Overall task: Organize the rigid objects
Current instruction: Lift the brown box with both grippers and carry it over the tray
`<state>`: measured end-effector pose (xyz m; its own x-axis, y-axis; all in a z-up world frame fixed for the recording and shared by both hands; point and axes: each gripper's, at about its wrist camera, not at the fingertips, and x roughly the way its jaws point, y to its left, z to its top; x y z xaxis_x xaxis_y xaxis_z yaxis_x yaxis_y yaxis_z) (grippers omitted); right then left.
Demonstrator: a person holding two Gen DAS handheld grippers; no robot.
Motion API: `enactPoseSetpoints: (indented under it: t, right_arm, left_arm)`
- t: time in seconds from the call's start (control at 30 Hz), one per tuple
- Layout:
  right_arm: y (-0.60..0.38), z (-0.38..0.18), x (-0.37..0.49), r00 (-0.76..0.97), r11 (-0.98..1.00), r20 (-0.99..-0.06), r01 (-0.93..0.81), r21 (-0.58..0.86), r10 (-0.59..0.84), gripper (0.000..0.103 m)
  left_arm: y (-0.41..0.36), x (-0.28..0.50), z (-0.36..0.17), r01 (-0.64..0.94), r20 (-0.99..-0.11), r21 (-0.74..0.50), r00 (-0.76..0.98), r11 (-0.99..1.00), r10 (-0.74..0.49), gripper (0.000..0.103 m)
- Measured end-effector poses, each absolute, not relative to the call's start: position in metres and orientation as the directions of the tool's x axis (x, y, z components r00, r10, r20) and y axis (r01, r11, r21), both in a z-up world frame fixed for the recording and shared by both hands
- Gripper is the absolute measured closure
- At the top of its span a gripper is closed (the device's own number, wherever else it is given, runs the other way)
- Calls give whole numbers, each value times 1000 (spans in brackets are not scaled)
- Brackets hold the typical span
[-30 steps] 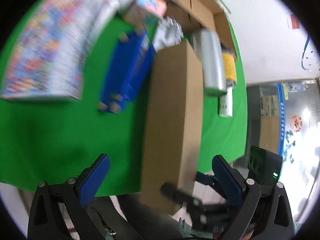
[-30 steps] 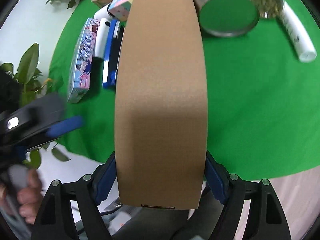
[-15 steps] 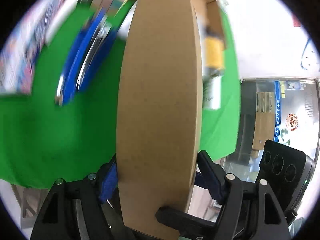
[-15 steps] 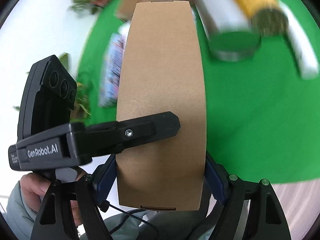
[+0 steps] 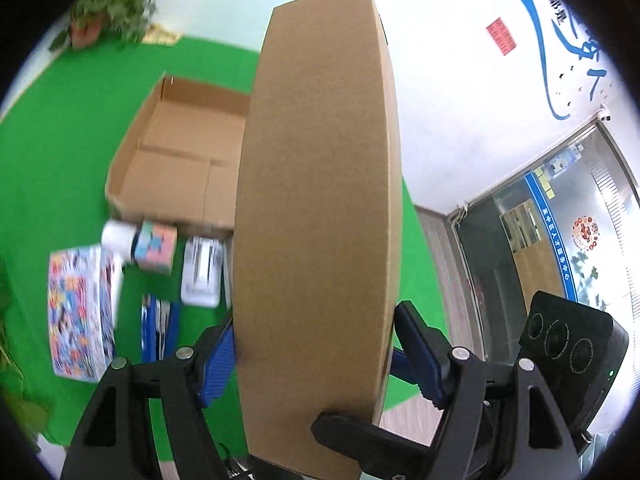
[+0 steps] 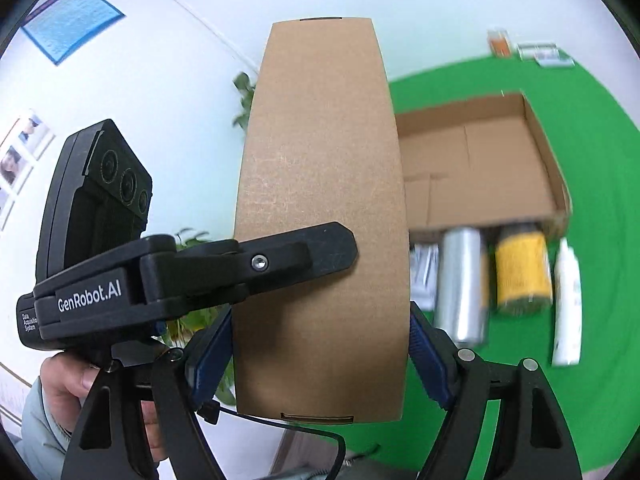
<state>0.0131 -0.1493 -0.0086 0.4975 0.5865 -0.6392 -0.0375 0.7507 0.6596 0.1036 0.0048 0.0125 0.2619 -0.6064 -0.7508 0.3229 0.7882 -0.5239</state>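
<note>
Above the green-covered desk [image 5: 60, 152], a long flat brown cardboard box [image 5: 316, 216] is held in the air by both tools at once. Left hand-held gripper [image 5: 316, 356]: blue pads pressed on the box's two narrow edges near its lower end, closed on it. Right hand-held gripper [image 6: 320, 356]: likewise closed across the box's width, blue pads on both sides.

Step in hand, as I judge it: carrying the long box to the open shallow cardboard tray [image 5: 180, 160] beyond it. To do it well, keep both grips level with each other so the box does not twist between them, bring it over the tray's near wall, and lay it flat along one side so room is left. Let go with one gripper only once the box rests on the tray floor.

Left wrist view alone shows: a colourful printed flat box [image 5: 76, 312], a pastel-coloured cube [image 5: 156, 248], a white packet [image 5: 202, 272] and a blue flat item [image 5: 156, 328], all lying on the desk in front of the tray; some blurred.

Right wrist view alone shows: a silver cylindrical can [image 6: 460, 284], a yellow-labelled jar [image 6: 520, 272] and a white bottle [image 6: 566, 308] in a row before the tray, and the person's hand [image 6: 80, 380] on the left tool. Tray floor looks bare where it shows in both.
</note>
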Motion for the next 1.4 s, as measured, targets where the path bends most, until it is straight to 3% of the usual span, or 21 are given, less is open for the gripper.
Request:
enactPoseSetpoints:
  t: [0.27,0.63,1.2,1.33,1.4]
  right_arm:
    - [-141,17,63,513,756,-622,-85,649,591,26]
    - [-96,-8,189,462,769,-671,-39,638,580,26]
    - [-55,-146,314,318,712,-757,269,649,570,26]
    - [-58,-198,323,294,693,-753,296,657,588,26]
    - [-57,-245,329,245,740,-810,328,587,533,26]
  left_arm:
    - [15,149,17,321,-742,-509,306,799,-596,29]
    - [52,265,-11,302,-745,-546,252,782,-618,29]
    - [44,396,-161,268,-811,-566,-15,780,-584,29]
    - [47,403,-178,236,-855,-504,2,831,-519,30]
    - [56,408,-170,244,-864,-469,71,849,-498,29]
